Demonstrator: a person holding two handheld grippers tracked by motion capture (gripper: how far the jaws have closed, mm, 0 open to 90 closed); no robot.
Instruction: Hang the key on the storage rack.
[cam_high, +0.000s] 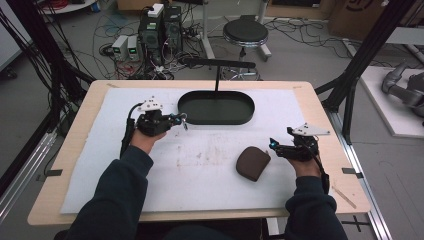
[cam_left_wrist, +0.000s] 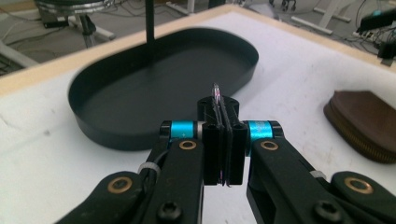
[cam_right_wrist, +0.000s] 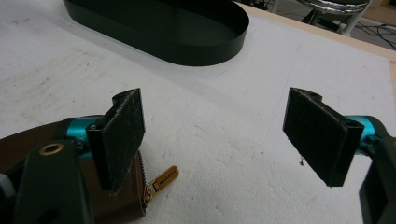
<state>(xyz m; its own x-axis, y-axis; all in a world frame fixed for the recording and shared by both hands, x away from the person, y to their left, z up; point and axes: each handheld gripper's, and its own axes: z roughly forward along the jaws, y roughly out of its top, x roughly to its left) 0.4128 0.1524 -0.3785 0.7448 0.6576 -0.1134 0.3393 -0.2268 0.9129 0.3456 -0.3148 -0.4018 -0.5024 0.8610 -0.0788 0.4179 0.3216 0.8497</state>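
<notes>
**Thin item pinched just short of the tray**

The right gripper (cam_right_wrist: 212, 135) rests with jaws spread wide beside the brown zippered leather pouch (cam_high: 252, 163). Farther off, the left gripper (cam_left_wrist: 218, 100) clenches a small thin shiny object (cam_left_wrist: 216, 89) before the black oval metal tray (cam_high: 216, 107). Such a sliver might slip out short of the rim. The left gripper view reveals it; the high view leaves it indistinct.
</notes>
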